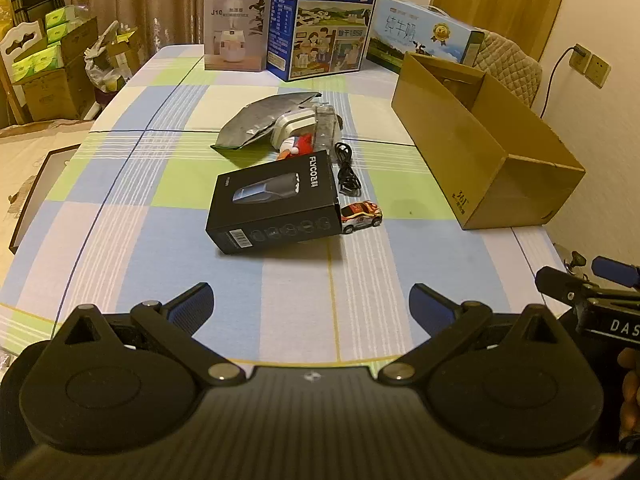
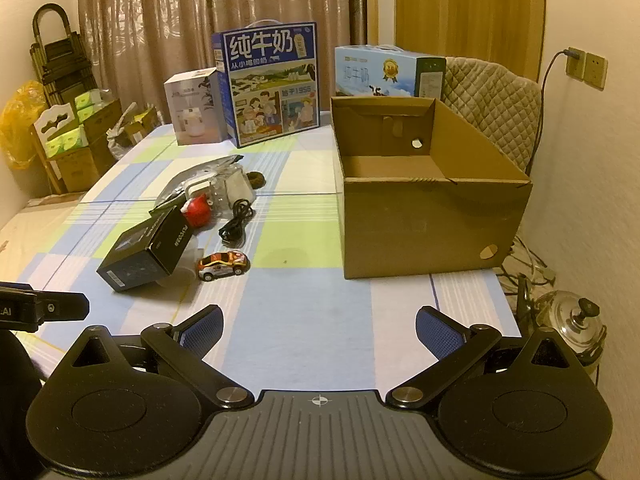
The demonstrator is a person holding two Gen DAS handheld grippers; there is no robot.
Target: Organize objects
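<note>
I see my left gripper (image 1: 311,300) with its jaws spread wide and nothing between them, hovering low over the near part of the desk (image 1: 120,208). My right gripper (image 2: 319,322) is likewise spread and holding nothing. The cardboard box (image 2: 432,220) stands open-topped on the right side of the desk, and what I can see of its floor is bare. The loose things lie in a cluster left of it, all outside it: a black carton (image 1: 276,204) propped at a tilt, a toy car (image 1: 361,216) just beside its right end, a coiled black cable (image 1: 347,170) behind the car, then a red and white toy (image 1: 298,145), a white case (image 1: 294,126) and a silver pouch (image 1: 264,120). Along the far edge stand two milk cartons (image 1: 326,20) and a white box (image 1: 236,30).
</note>
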